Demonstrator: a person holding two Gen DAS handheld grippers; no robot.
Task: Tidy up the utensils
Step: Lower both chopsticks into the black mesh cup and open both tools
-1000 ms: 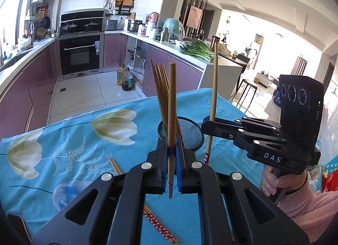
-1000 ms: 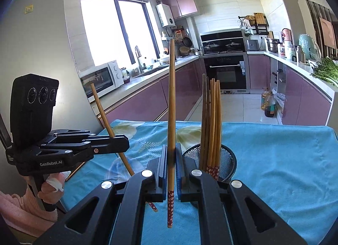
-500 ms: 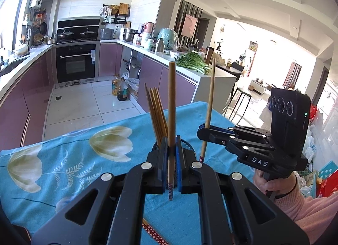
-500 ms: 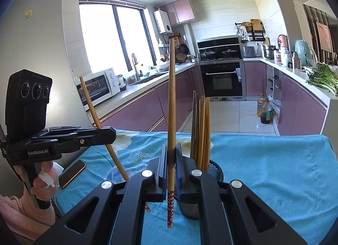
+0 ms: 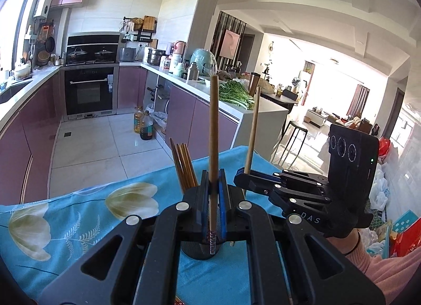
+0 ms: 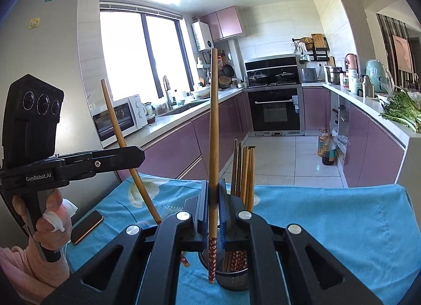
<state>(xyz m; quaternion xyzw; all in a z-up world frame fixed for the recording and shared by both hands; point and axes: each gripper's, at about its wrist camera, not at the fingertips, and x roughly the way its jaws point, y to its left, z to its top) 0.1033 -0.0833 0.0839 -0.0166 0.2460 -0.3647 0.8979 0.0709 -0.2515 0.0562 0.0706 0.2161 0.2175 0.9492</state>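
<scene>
My left gripper (image 5: 213,186) is shut on a wooden chopstick (image 5: 213,131) held upright, its patterned tip over the black mesh holder (image 5: 197,251). My right gripper (image 6: 213,194) is shut on another upright chopstick (image 6: 213,121), its red patterned tip at the rim of the mesh holder (image 6: 231,278). Several chopsticks (image 6: 244,171) stand in the holder; they also show in the left wrist view (image 5: 184,165). Each gripper shows in the other's view, the right gripper (image 5: 244,177) at right and the left gripper (image 6: 136,155) at left.
The table has a blue floral cloth (image 6: 329,220). A phone (image 6: 86,226) lies on it by the left hand. Another patterned chopstick end (image 6: 185,260) lies on the cloth beside the holder. Kitchen counters and an oven stand behind.
Both grippers have come closer to the holder and lower, each still holding its chopstick; the holder now sits right under the fingers in both views.
</scene>
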